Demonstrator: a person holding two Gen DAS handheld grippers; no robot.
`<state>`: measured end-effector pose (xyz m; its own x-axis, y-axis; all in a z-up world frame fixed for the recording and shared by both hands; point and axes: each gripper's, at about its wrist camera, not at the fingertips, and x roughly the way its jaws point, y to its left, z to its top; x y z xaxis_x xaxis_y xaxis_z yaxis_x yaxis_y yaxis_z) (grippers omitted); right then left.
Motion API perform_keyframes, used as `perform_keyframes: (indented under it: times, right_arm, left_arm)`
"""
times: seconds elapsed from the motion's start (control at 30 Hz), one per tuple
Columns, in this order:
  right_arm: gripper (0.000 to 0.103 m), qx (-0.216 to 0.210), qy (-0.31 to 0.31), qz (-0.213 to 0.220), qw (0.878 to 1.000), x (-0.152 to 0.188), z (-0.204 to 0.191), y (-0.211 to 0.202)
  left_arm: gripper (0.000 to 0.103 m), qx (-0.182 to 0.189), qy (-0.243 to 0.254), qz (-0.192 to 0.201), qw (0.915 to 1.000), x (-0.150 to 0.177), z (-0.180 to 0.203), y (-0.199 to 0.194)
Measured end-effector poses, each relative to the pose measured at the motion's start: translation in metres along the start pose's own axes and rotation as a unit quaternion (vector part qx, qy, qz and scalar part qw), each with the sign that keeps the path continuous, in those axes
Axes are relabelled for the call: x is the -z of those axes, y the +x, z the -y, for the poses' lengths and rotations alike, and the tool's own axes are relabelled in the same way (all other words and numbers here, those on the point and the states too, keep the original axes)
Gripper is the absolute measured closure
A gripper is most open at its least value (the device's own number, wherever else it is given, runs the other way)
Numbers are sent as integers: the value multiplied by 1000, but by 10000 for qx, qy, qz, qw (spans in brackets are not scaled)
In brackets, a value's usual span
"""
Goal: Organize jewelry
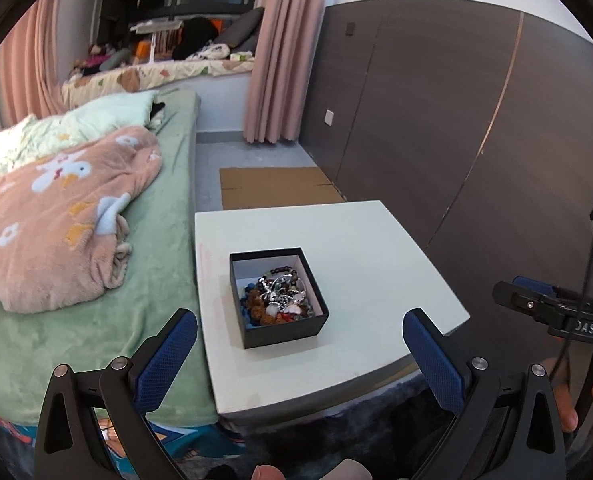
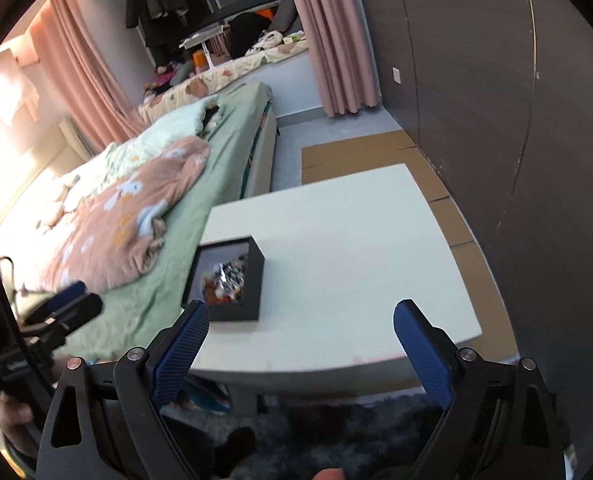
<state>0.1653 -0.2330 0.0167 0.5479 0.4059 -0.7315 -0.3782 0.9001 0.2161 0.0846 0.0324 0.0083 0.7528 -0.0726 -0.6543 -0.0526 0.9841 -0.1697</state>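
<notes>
A small black box (image 1: 278,300) with a white lining stands on a low white table (image 1: 360,248), full of tangled jewelry (image 1: 278,298): beads, silver chains, brown and red pieces. My left gripper (image 1: 298,322) is open, held back from the table's near edge, with the box just beyond its blue pads and nothing between them. My right gripper (image 2: 301,314) is also open and empty over the near edge; in its blurred view the box (image 2: 232,280) lies just past the left pad. Each gripper shows at the side of the other's view: right one (image 1: 536,304), left one (image 2: 66,308).
A bed (image 1: 96,300) with a green sheet and a pink blanket (image 1: 64,216) touches the table's left side. Dark wardrobe panels (image 1: 456,120) run along the right. Flat cardboard (image 1: 276,186) lies on the floor behind the table. A dark shaggy rug (image 2: 336,420) lies below.
</notes>
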Motion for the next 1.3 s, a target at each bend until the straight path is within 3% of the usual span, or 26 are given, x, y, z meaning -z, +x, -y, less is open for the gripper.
perform_keyframes:
  times: [0.07, 0.1, 0.37, 0.53, 0.67, 1.03, 1.3]
  right_arm:
    - [6, 53, -33, 6, 10000, 6, 0, 0]
    - [0, 80, -55, 30, 9999, 9, 0, -1]
    - [0, 308, -279, 343, 9985, 24, -12, 0]
    - [0, 172, -306, 618, 9975, 28, -11, -9]
    - [0, 164, -171, 686, 9974, 26, -7, -9]
    - [0, 423, -567, 752, 9947, 23, -22, -4]
    - [0, 330, -237, 778, 9961, 20, -7, -7]
  left_arm:
    - [0, -128, 194, 106, 9997, 7, 3, -4]
    - [1, -213, 293, 163, 9992, 10, 5, -4]
    - [0, -423, 578, 231, 9972, 19, 8, 4]
    - [1, -673, 740, 418, 9941, 22, 14, 1]
    - [0, -805, 887, 347, 9922, 23, 17, 6]
    - [0, -849, 404, 280, 9952, 15, -3, 13]
    - [0, -847, 286, 273, 9956, 14, -5, 13]
